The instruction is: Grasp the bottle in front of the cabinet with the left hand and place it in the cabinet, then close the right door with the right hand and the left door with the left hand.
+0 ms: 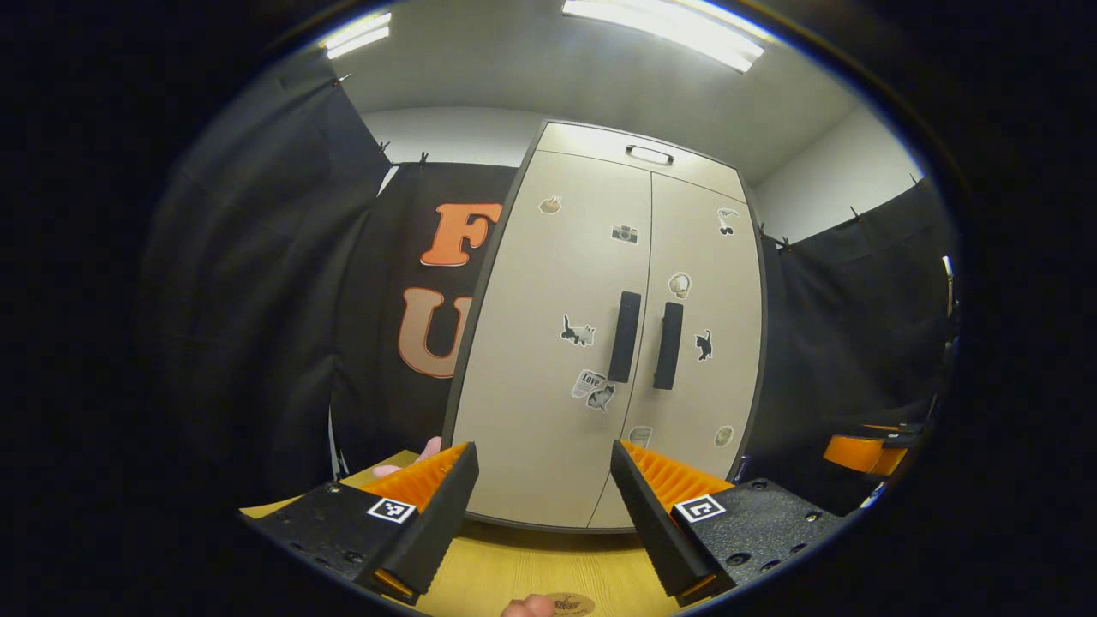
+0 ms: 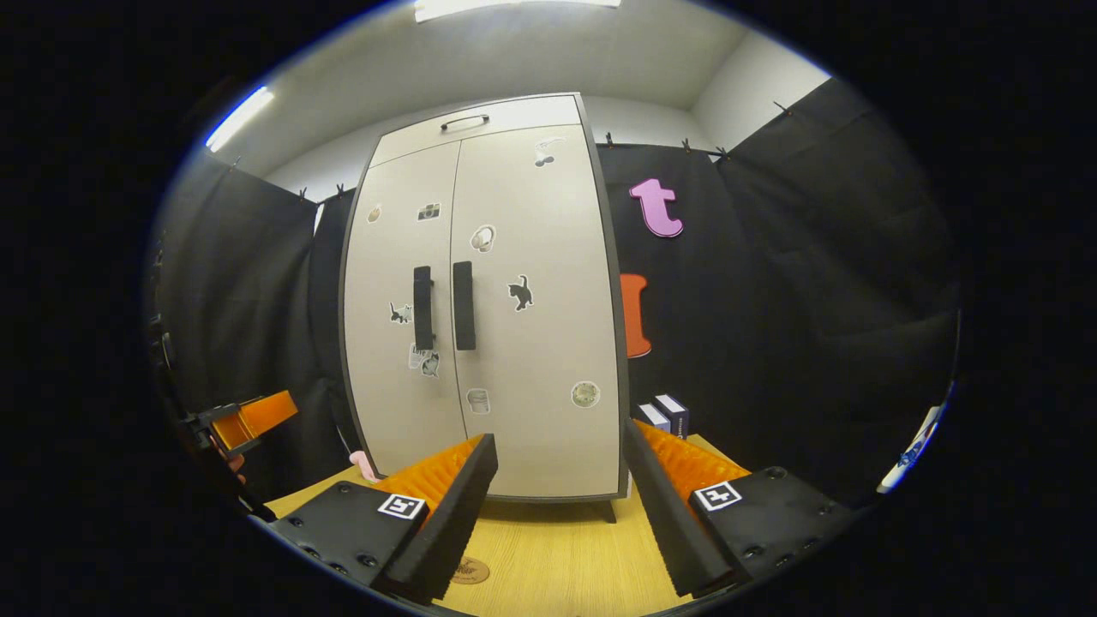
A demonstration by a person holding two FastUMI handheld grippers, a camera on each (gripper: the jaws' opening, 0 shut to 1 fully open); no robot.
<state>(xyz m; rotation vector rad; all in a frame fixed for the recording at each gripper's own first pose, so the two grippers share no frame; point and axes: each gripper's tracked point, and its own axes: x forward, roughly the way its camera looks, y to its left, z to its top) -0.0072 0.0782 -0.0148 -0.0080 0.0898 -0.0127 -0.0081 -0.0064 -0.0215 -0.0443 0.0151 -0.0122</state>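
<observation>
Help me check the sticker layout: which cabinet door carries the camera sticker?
The left door, as you face the cabinet: the camera sticker sits near its top, beside the centre seam. The right door carries other stickers, no camera.

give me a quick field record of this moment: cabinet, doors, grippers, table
cabinet: pale two-door cabinet standing on the wooden table
doors: left door and right door both closed, dark handles side by side
bottle: cannot tell where it is
left hand-held gripper: open, empty, facing the doors
right hand-held gripper: open, empty, facing the doors
beside cabinet: small boxes on its right
</observation>
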